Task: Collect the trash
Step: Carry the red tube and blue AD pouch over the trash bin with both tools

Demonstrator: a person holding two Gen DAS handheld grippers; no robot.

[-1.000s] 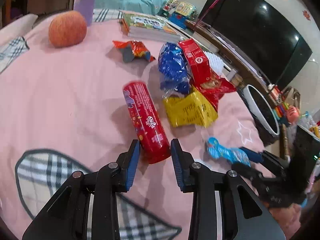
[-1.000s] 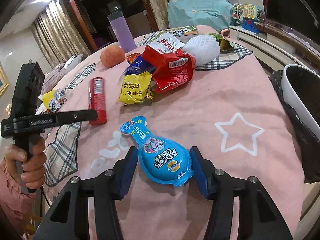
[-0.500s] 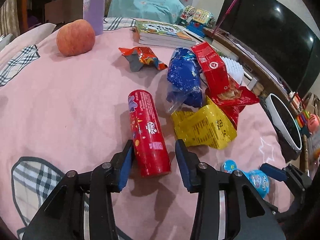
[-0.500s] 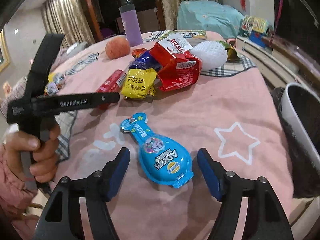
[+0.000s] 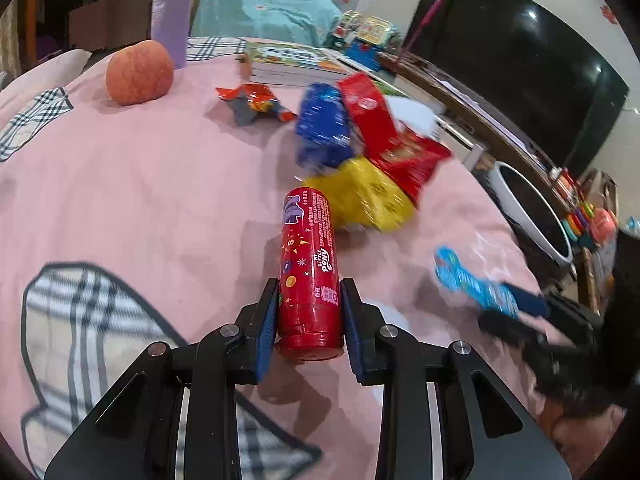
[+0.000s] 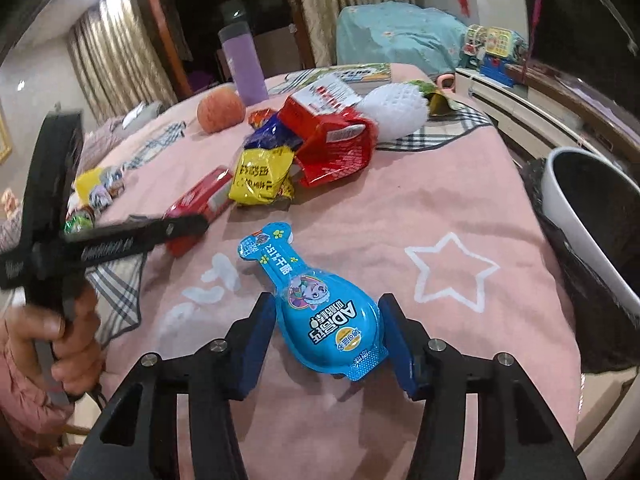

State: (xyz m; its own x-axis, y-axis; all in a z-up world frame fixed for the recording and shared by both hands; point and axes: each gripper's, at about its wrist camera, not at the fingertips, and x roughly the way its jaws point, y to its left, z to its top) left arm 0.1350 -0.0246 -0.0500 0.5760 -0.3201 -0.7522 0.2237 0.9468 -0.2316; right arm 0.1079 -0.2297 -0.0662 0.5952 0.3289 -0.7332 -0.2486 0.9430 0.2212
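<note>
A red candy tube (image 5: 306,240) lies on the pink tablecloth, its near end between my left gripper's (image 5: 310,286) blue pads. The jaws are closing and both pads rest against its sides. In the right wrist view the same tube (image 6: 200,200) lies under the left gripper (image 6: 188,226). A blue bulb-shaped snack pack (image 6: 332,320) lies flat between the pads of my right gripper (image 6: 326,300). Those jaws are closing too, tips against its widest part. The left wrist view shows the pack (image 5: 468,280) blurred, beside the right gripper (image 5: 520,308).
A heap of yellow (image 6: 260,172), red (image 6: 332,136) and blue (image 5: 324,128) wrappers lies further back, with an orange fruit (image 5: 138,72), a purple bottle (image 6: 242,68) and books (image 5: 288,64) behind. A white bin with a black liner (image 6: 580,208) stands off the right edge. More wrappers (image 6: 96,188) lie far left.
My left gripper moved forward around the red tube and its pads closed in on it. The right jaws widened, then drew in again on the blue pack.
</note>
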